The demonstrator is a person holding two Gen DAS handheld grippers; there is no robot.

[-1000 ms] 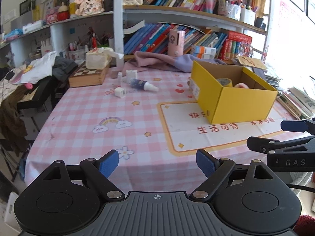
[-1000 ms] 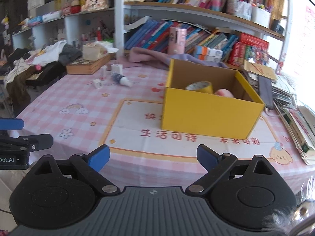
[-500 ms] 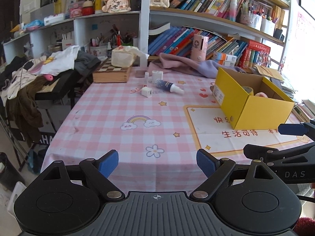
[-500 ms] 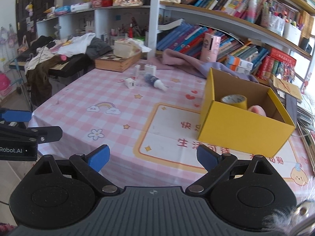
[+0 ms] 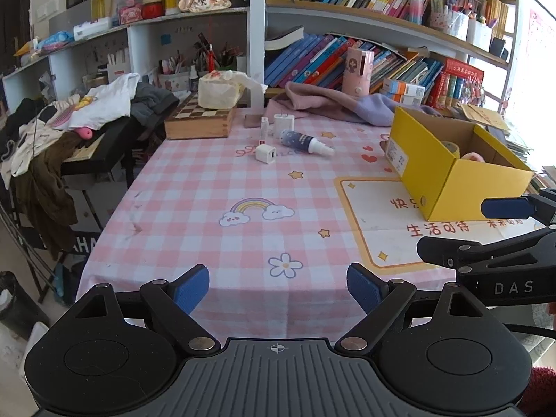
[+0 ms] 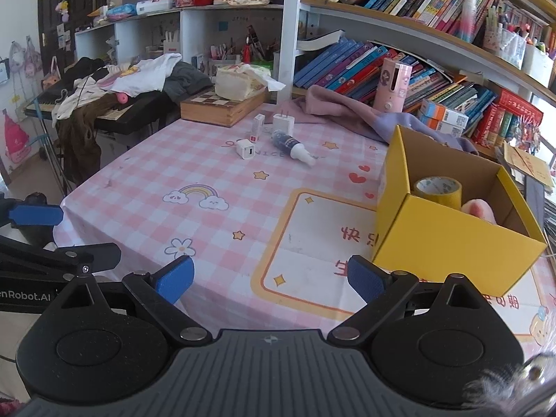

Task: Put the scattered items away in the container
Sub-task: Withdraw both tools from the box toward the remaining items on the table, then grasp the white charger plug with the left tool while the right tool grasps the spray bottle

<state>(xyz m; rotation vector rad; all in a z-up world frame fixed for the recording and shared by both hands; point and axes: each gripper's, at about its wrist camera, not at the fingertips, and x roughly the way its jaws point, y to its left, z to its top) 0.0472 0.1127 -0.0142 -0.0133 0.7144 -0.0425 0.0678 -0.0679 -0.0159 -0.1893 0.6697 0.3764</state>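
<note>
A yellow cardboard box [image 5: 451, 187] [image 6: 451, 239] stands open at the table's right, holding a tape roll [image 6: 438, 191] and a pink soft item [image 6: 481, 210]. At the far middle lie a dark spray bottle [image 5: 305, 141] [image 6: 292, 146], a white charger cube [image 5: 265, 153] [image 6: 246, 148], a white plug adapter [image 5: 283, 124] [image 6: 283, 123] and a small white tube box [image 5: 264, 128] [image 6: 258, 128]. My left gripper [image 5: 278, 288] is open and empty at the table's near edge. My right gripper [image 6: 270, 276] is open and empty beside it, near the box.
A pink checked cloth [image 5: 215, 215] covers the table. A wooden chess box [image 5: 199, 121] with a tissue pack, a pink-purple garment [image 5: 330, 104] and bookshelves line the far side. A keyboard stand piled with clothes [image 5: 69, 128] stands left of the table.
Both grippers have pulled back and swung left from the yellow box, so more of the table and the scattered items show. Both stayed open and empty.
</note>
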